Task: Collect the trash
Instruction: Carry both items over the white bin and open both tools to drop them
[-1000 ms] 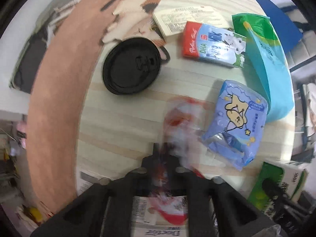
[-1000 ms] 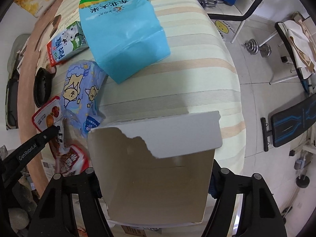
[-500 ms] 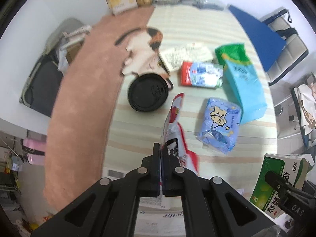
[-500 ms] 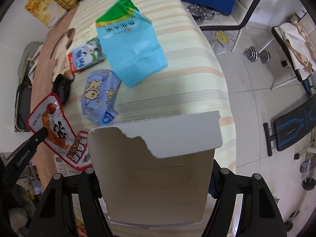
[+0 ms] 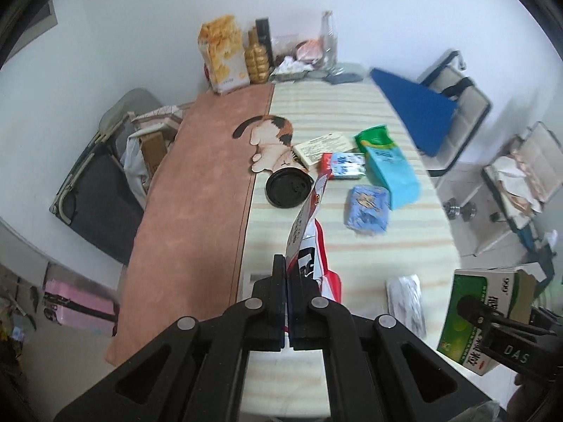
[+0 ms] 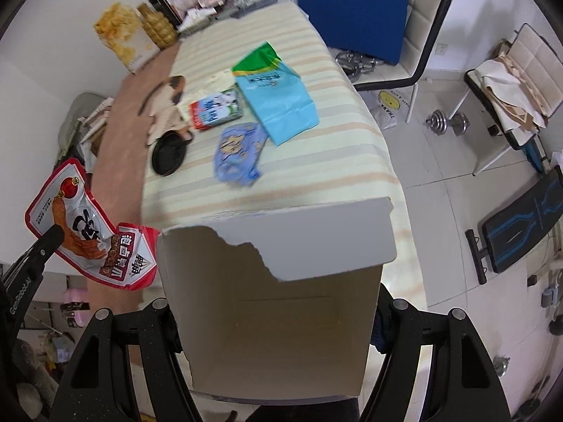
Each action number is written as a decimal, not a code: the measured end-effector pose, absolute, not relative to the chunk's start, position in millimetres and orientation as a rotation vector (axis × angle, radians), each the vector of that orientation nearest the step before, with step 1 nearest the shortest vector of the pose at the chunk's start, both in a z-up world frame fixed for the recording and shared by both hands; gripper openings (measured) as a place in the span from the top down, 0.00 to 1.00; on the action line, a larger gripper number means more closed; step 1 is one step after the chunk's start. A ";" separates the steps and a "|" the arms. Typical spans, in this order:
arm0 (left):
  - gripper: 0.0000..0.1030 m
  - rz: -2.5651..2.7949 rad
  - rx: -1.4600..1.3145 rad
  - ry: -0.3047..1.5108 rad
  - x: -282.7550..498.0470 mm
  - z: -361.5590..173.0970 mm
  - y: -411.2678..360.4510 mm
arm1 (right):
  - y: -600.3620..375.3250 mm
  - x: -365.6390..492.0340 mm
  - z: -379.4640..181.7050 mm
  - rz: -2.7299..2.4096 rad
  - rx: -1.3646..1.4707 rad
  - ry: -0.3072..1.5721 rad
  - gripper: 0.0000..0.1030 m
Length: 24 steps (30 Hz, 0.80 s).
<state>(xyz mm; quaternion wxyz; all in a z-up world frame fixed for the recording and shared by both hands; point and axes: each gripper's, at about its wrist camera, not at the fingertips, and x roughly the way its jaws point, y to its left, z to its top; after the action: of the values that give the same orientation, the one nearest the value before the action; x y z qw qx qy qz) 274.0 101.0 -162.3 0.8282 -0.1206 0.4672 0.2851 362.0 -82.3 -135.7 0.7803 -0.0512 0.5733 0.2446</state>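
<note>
Left claw (image 5: 286, 274) pinching red snack wrapper (image 6: 89, 225) edge-on; right claw (image 6: 274, 320) clamping torn box (image 6: 274, 302), green-printed outside.

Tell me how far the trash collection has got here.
Early stage. The open box in the right gripper looks empty. The left gripper has pinched the red snack wrapper clear of the table. Still lying there: black lid, milk carton, blue packet, teal bag.

blue chair (image 6: 355, 31), dumbbell (image 6: 446, 122), cereal box (image 5: 222, 57)
</note>
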 end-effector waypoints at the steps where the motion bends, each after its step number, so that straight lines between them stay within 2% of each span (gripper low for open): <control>1: 1.00 0.585 -0.261 0.983 260.1 -157.8 97.6 | -87.7 348.0 -131.7 0.525 -0.106 1.227 0.27; 7: 1.00 0.458 -0.264 1.008 171.0 -155.6 68.8 | -128.7 232.6 -121.0 0.499 -0.062 1.195 0.27; 13: 1.00 0.368 -0.374 1.157 105.5 -212.5 47.0 | -169.1 132.9 -165.9 0.482 -0.055 1.292 0.27; 17: 1.00 0.324 -0.456 1.277 86.4 -288.7 35.5 | -197.3 95.4 -228.0 0.441 -0.055 1.384 0.27; 21: 1.00 0.310 -0.507 1.373 84.5 -387.9 26.4 | -214.9 77.9 -327.2 0.406 -0.021 1.501 0.27; 23: 1.00 0.303 -0.539 1.417 88.5 -454.5 25.2 | -219.5 74.3 -379.9 0.391 -0.004 1.533 0.27; 24: 0.96 0.303 -0.545 1.439 90.5 -479.3 25.1 | -218.5 75.9 -403.1 0.392 0.006 1.549 0.27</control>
<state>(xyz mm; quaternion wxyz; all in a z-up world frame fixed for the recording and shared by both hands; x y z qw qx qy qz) 90.5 25.1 -479.3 0.7079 -0.2453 0.6482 0.1363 75.9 -218.5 -403.1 0.6975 0.0026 0.6946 0.1760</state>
